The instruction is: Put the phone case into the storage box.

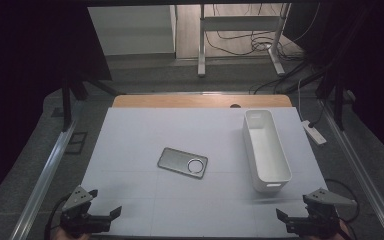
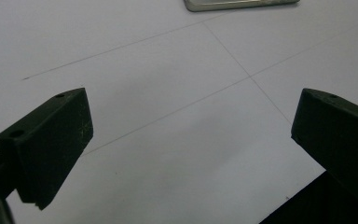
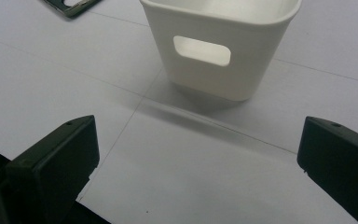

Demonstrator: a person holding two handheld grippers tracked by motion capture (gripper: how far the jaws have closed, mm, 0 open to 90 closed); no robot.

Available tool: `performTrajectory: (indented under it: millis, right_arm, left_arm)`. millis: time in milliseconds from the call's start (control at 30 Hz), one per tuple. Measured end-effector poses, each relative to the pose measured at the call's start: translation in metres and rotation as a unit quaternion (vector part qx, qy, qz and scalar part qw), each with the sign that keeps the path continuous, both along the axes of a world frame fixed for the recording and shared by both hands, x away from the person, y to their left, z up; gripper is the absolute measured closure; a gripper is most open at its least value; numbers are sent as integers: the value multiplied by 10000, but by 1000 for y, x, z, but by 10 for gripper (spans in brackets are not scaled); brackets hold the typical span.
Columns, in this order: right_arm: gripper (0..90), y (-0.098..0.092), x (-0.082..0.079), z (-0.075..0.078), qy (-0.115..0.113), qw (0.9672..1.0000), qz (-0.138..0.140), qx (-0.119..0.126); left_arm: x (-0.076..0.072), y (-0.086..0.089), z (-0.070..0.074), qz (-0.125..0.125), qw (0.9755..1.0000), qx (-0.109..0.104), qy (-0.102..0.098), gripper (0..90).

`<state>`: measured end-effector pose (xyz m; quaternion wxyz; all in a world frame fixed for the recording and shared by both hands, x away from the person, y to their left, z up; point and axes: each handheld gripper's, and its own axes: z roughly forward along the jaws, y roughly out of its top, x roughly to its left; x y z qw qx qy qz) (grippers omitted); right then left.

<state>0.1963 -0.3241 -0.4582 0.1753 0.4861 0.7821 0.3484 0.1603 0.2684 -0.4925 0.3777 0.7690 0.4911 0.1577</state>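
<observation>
From the high view, you look down on a white table sheet (image 1: 145, 145) with faint grid lines. A flat grey phone case (image 1: 182, 162) with a round ring near one end lies close to the middle of the sheet, set at a slant. To its right, well apart from it, a long white bin (image 1: 266, 150) stands upright and looks empty, its short end with a handle slot facing you. Your left gripper (image 1: 100, 205) sits at the sheet's near left corner and your right gripper (image 1: 294, 206) at the near right corner; both are spread wide and hold nothing.

In the left gripper view, your left gripper (image 2: 191, 126) has its two black jaws far apart over bare sheet. One edge of the phone case (image 2: 240, 3) peeks in at the top, well ahead of the jaws.

In the right gripper view, your right gripper (image 3: 198, 144) is likewise wide apart with nothing between the jaws. The white bin (image 3: 219, 49) stands just ahead, handle slot towards you, and a corner of the phone case (image 3: 72, 5) shows at the upper left.
</observation>
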Motion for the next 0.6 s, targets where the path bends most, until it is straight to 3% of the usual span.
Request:
performTrajectory:
  millis: [267, 600]
  right_arm:
    - [0, 0, -1, 0, -26, 10000, 24, -14]
    - [0, 0, -1, 1, -14, 10000, 2, 5]
  left_arm:
    - [1, -3, 0, -147, 9999, 64, 47, 0]
    - [2, -1, -1, -189, 9997, -53, 128, 0]
